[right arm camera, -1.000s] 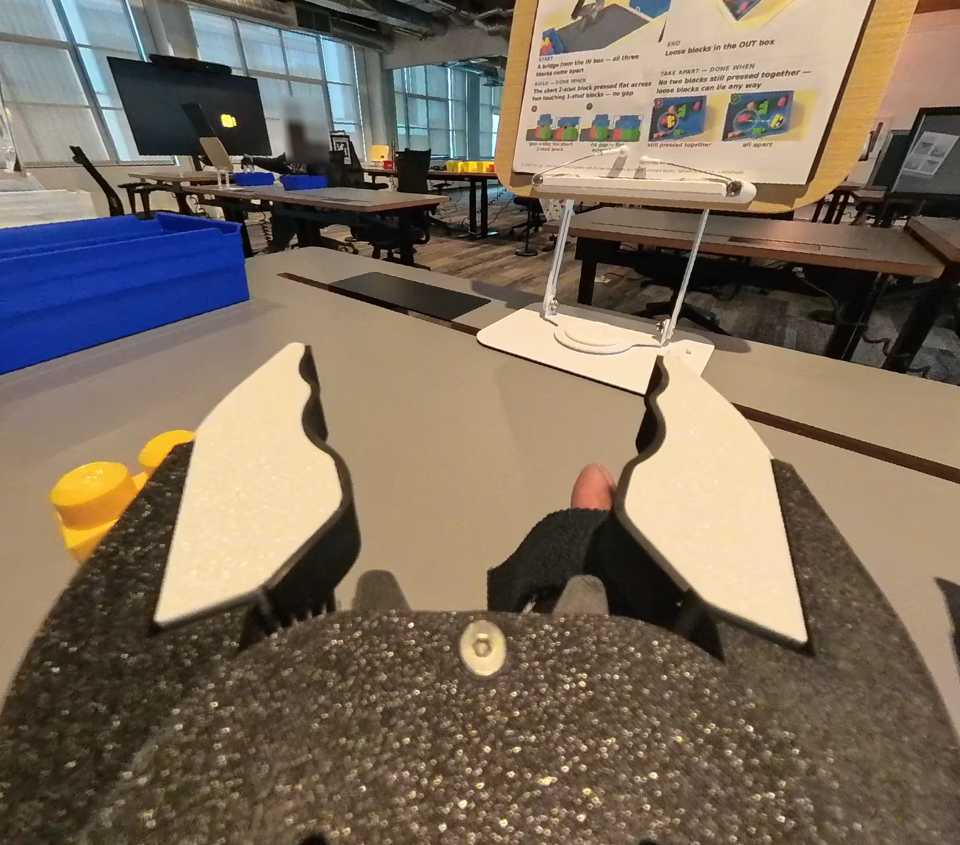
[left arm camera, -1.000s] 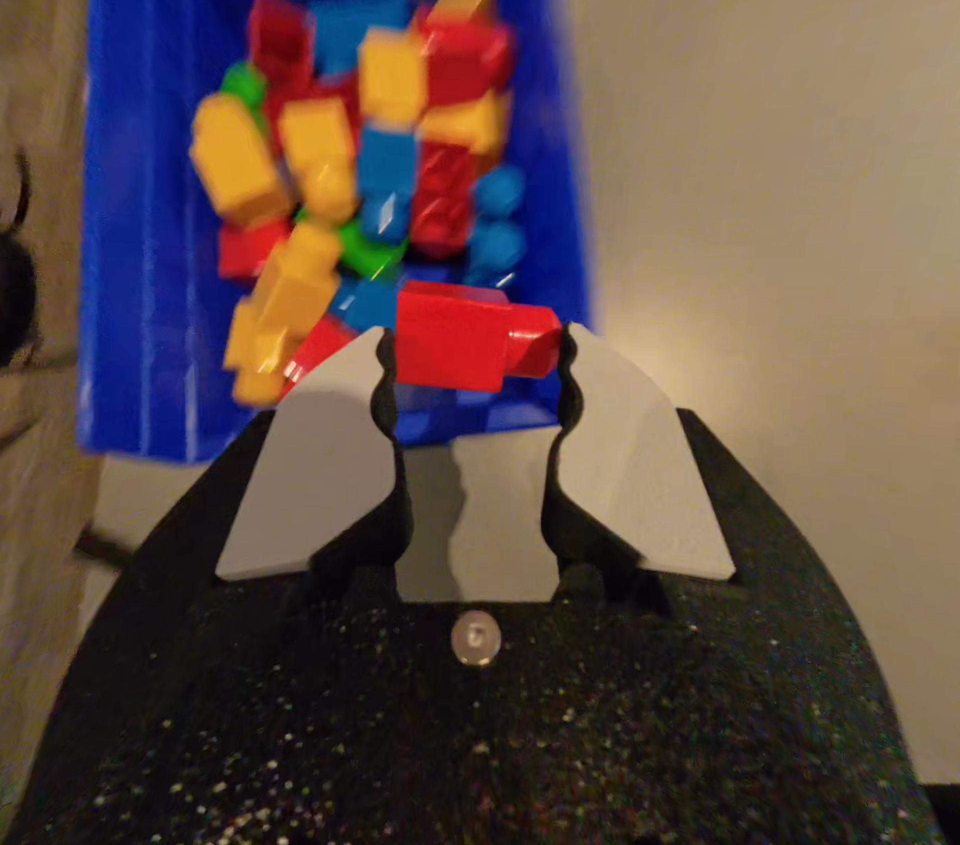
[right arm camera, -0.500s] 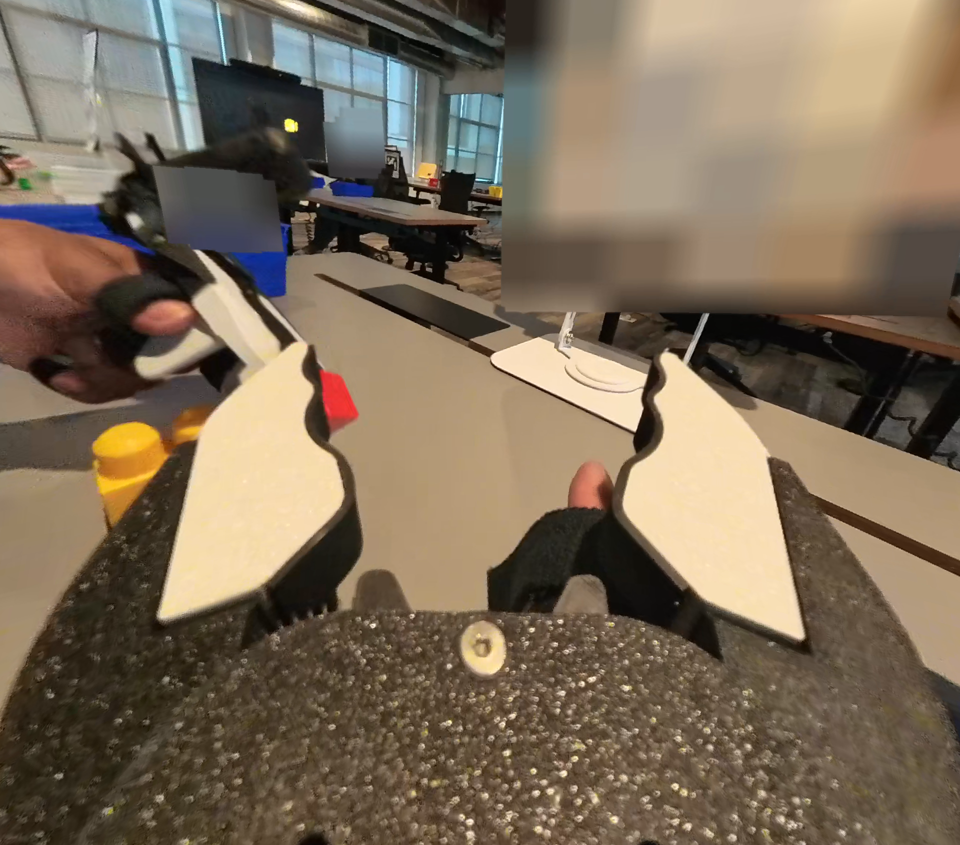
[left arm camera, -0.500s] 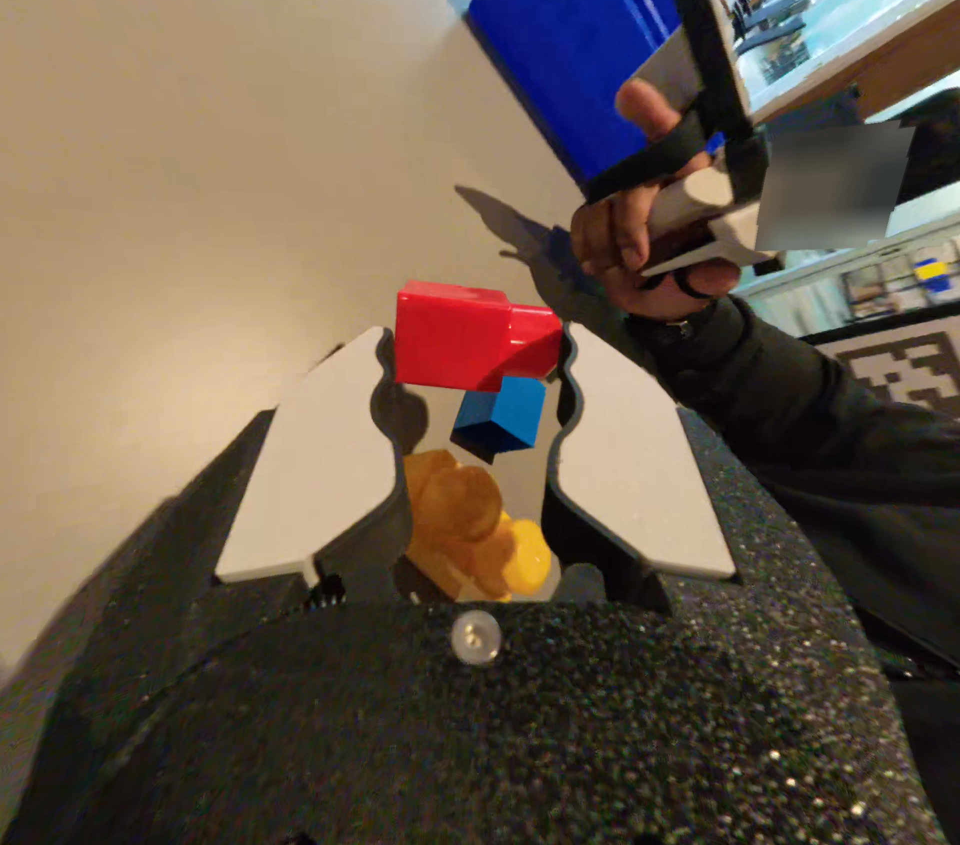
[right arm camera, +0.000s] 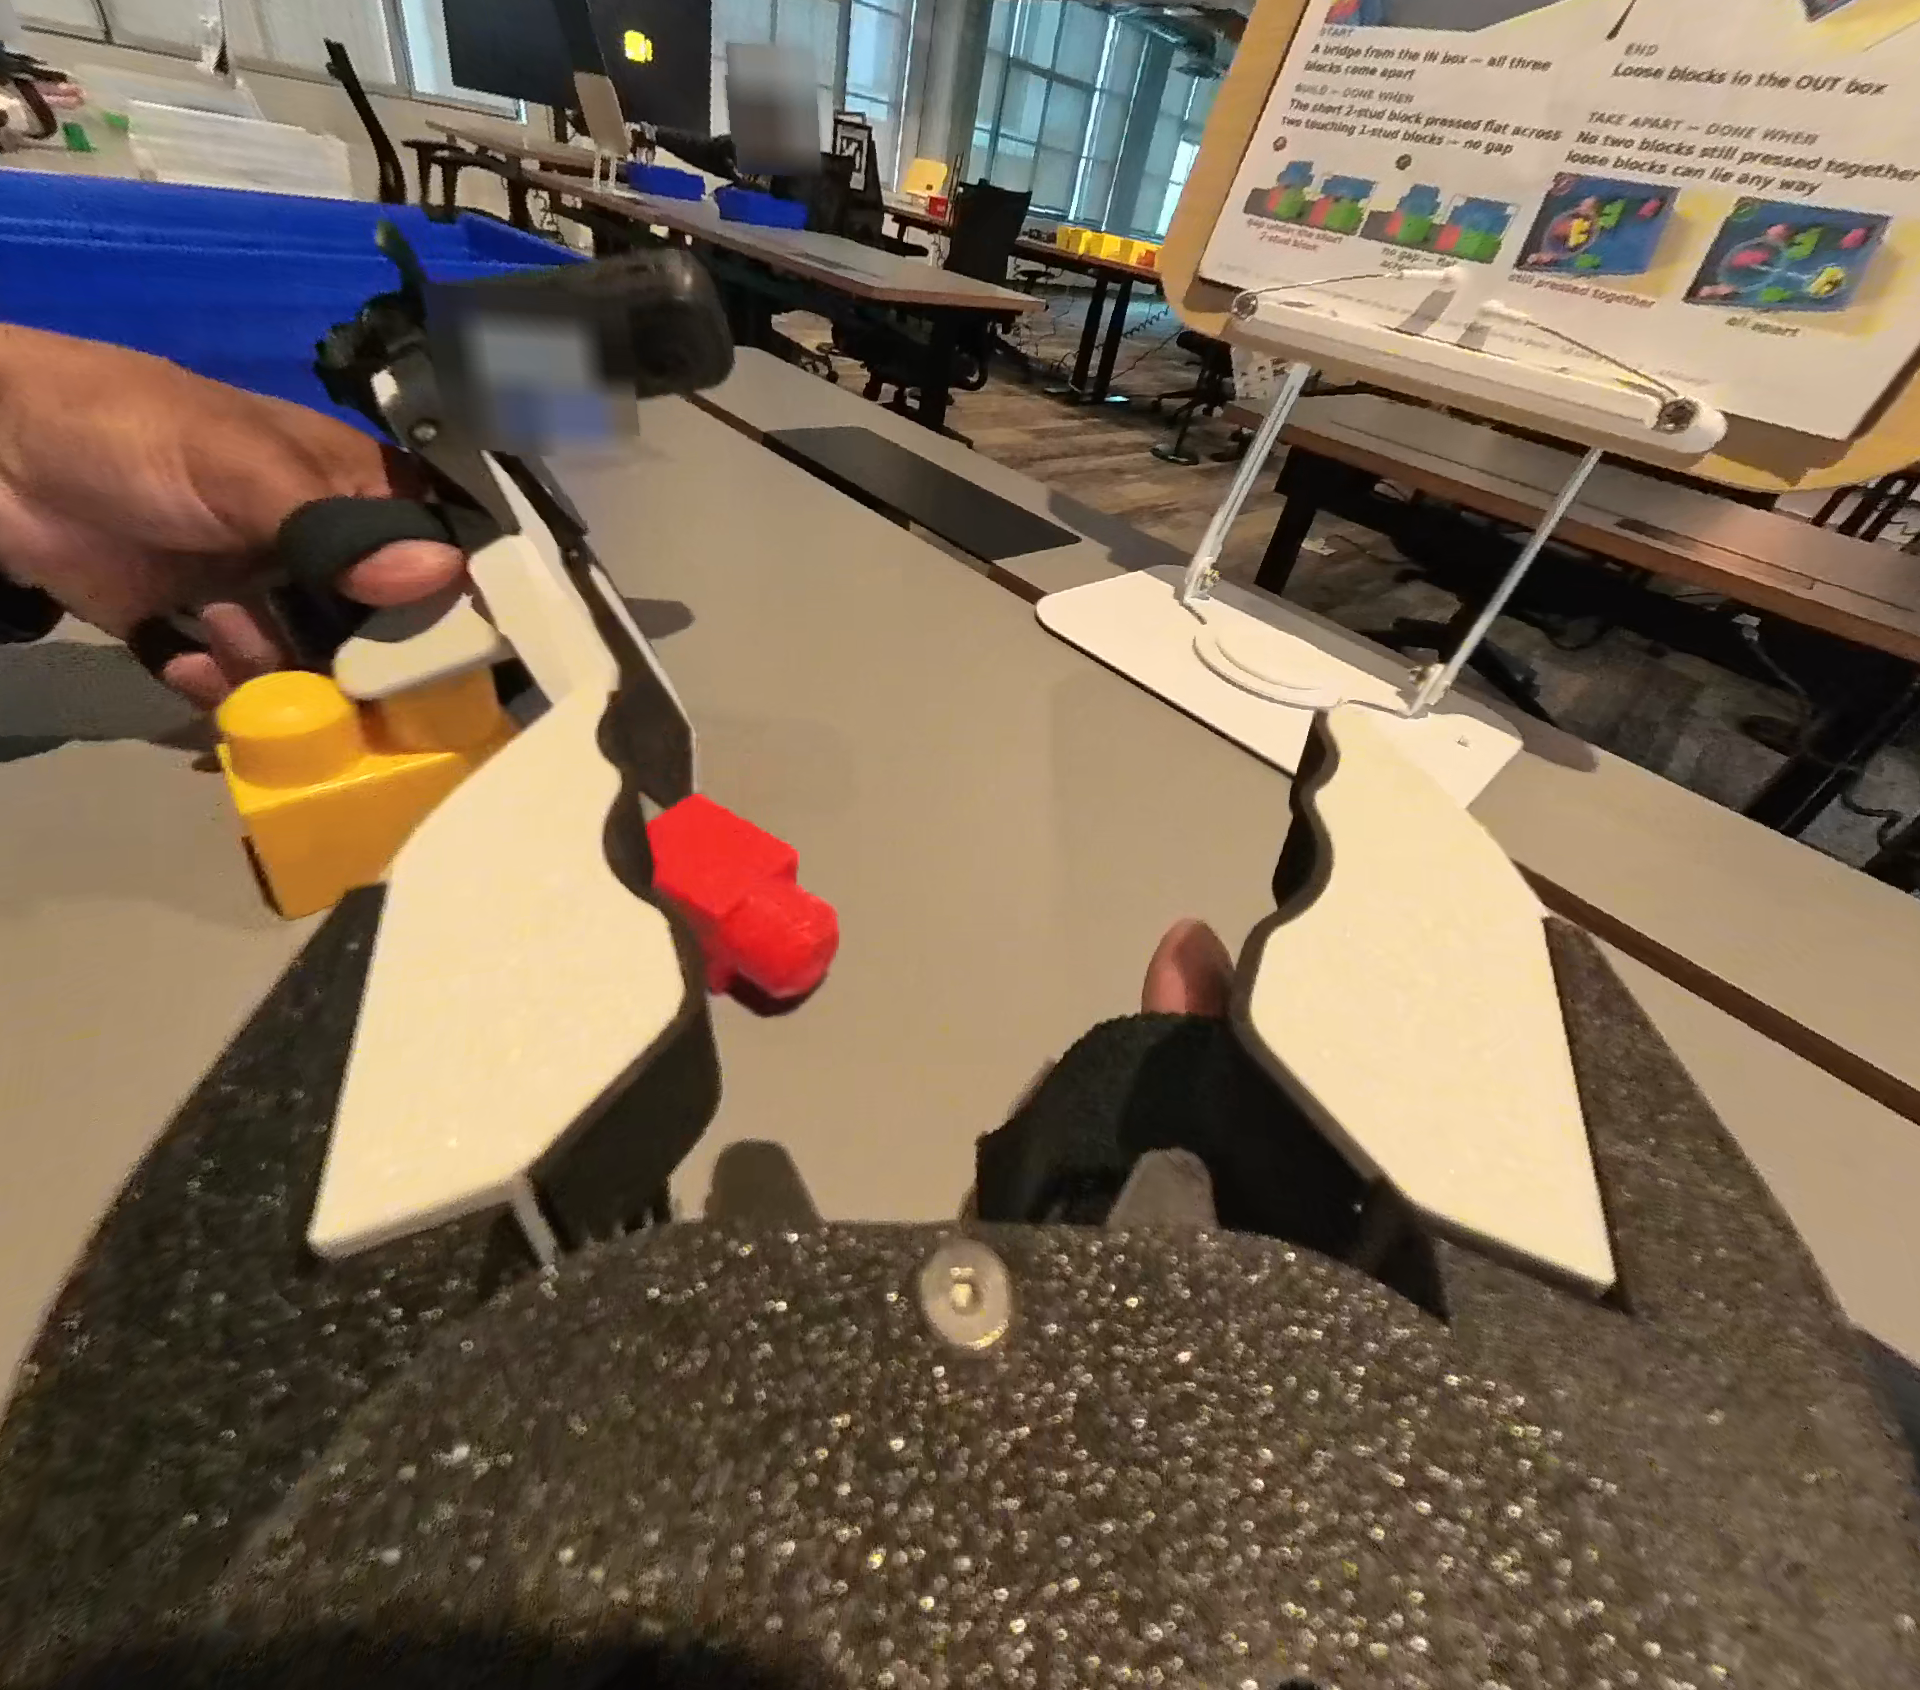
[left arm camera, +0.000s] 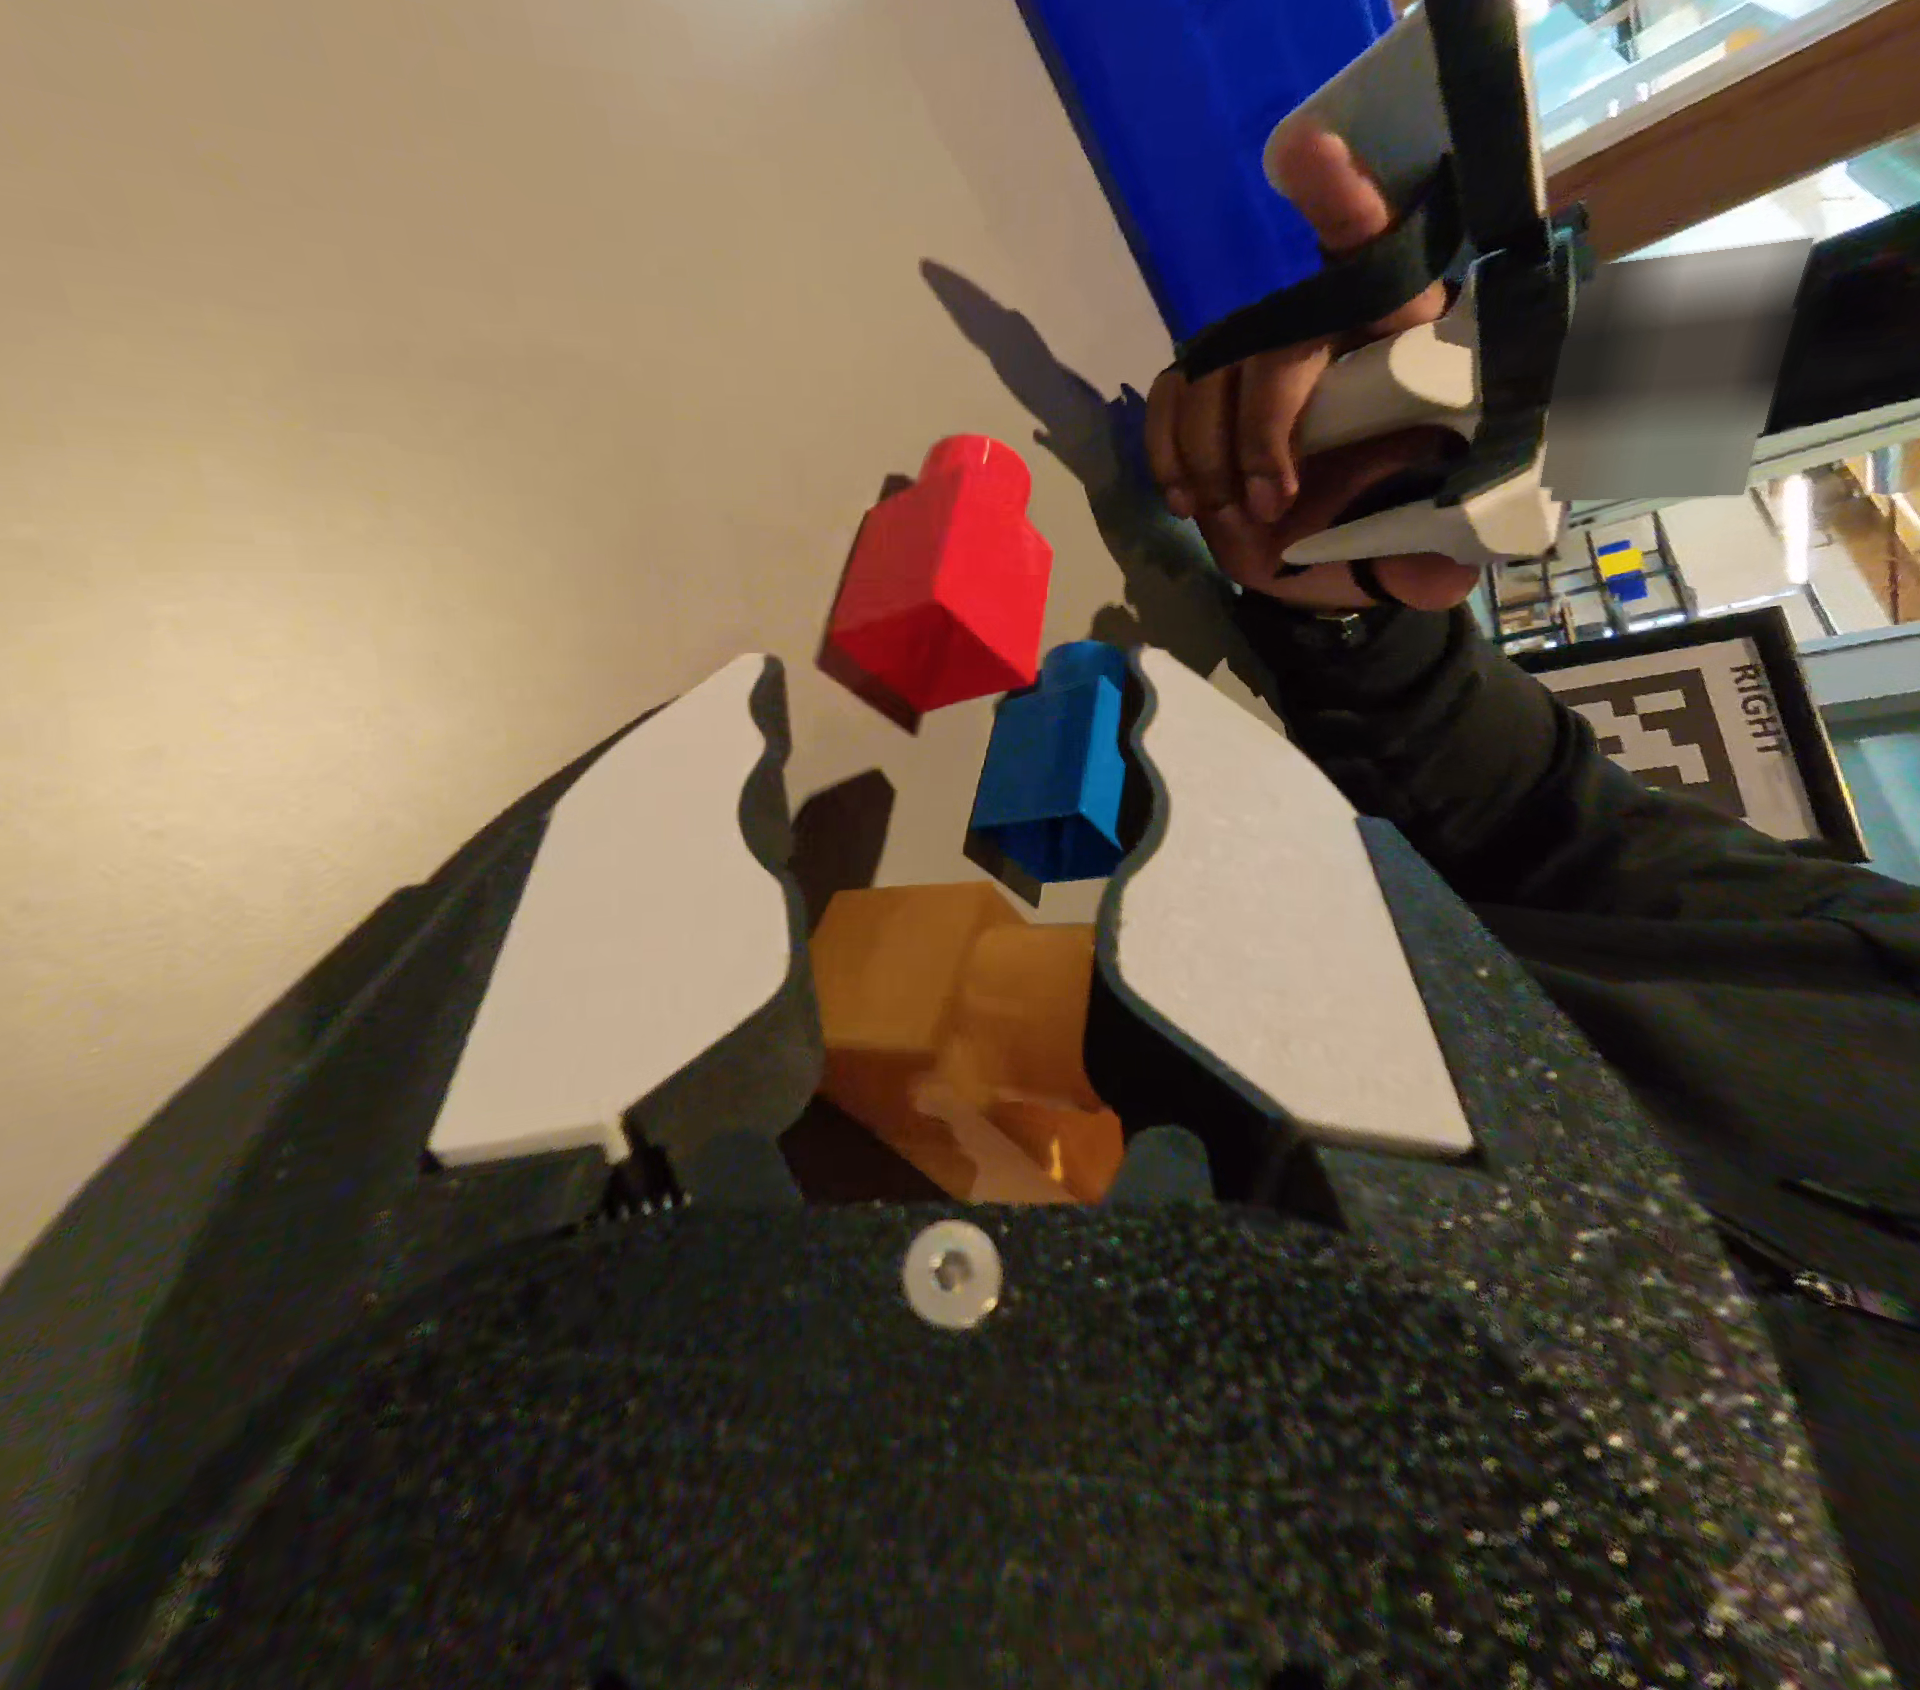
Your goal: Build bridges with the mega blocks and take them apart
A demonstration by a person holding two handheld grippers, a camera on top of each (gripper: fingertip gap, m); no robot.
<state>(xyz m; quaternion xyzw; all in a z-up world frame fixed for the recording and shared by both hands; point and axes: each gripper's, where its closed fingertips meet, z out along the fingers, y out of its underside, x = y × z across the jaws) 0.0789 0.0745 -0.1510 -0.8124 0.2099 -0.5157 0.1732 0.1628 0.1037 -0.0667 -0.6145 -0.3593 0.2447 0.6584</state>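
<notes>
Tongs, left wrist view: left gripper [left arm camera: 951, 679] unclenched, jaws parted to about a block's width, nothing clamped between them. Red block [left arm camera: 940, 591] free on the grey table [left arm camera: 416, 290], just beyond the fingertips at 12 o'clock, stud pointing toward 12 o'clock. Blue block [left arm camera: 1055, 767] near it at 4 o'clock, close against the inner edge of the right-hand finger; contact not discernible. Yellow block [left arm camera: 956, 1038] at 6 o'clock from the red one, visible low in the gap between the fingers, blurred. Blue bin [left arm camera: 1174, 30] at 1 o'clock, well apart from the three blocks. Person's right hand [left arm camera: 1247, 445] at 2 o'clock, wrapped around the handle of the other tool.

Right wrist view: right gripper [right arm camera: 966, 747] spread wide and empty, held over bare table. Red block on its side on the table, just beside the inner edge of the left-hand finger, at 9 o'clock of the gap. Yellow block upright at 10 o'clock, two studs up, one finger of the left gripper over its farther stud; touching or not, cannot tell. Person's left hand [right arm camera: 156, 477] at 10 o'clock, blue bin behind it. Instruction board [right arm camera: 1558, 82] on a white stand [right arm camera: 1247, 653] at 1 o'clock.
</notes>
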